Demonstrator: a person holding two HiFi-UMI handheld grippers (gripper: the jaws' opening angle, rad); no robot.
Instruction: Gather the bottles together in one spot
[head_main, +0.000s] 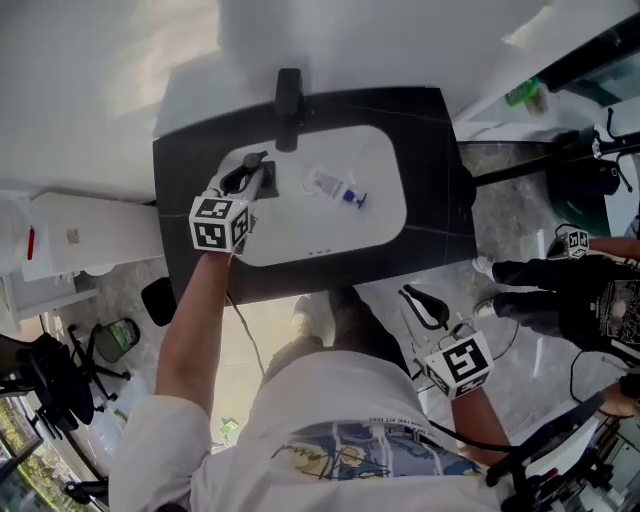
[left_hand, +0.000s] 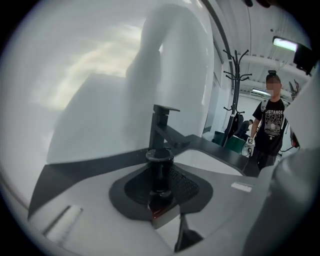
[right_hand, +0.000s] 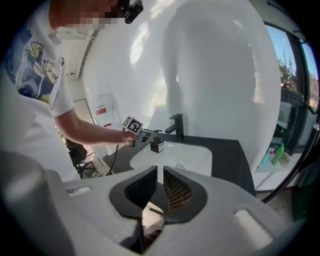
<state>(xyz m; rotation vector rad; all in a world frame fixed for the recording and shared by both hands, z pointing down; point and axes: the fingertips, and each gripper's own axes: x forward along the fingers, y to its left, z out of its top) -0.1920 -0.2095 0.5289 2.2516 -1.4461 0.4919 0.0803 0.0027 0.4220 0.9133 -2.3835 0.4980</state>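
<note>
A dark pump bottle (head_main: 268, 181) with a square base stands at the left rim of the white sink basin (head_main: 380, 215), and my left gripper (head_main: 250, 180) is shut on it. The left gripper view shows that bottle (left_hand: 161, 202) upright between the jaws of the left gripper (left_hand: 160, 170), black pump on top. A small clear bottle with a blue cap (head_main: 336, 188) lies on its side in the basin. My right gripper (head_main: 422, 303) hangs low beside my hip, away from the counter. Its jaws (right_hand: 160, 175) are shut with nothing between them.
A black faucet (head_main: 288, 105) rises at the back of the black counter (head_main: 430, 150). A person in black (head_main: 560, 290) stands on the right. A green bottle (head_main: 522, 95) sits on a ledge at the far right. Chairs and a white cabinet (head_main: 80, 235) are on the left.
</note>
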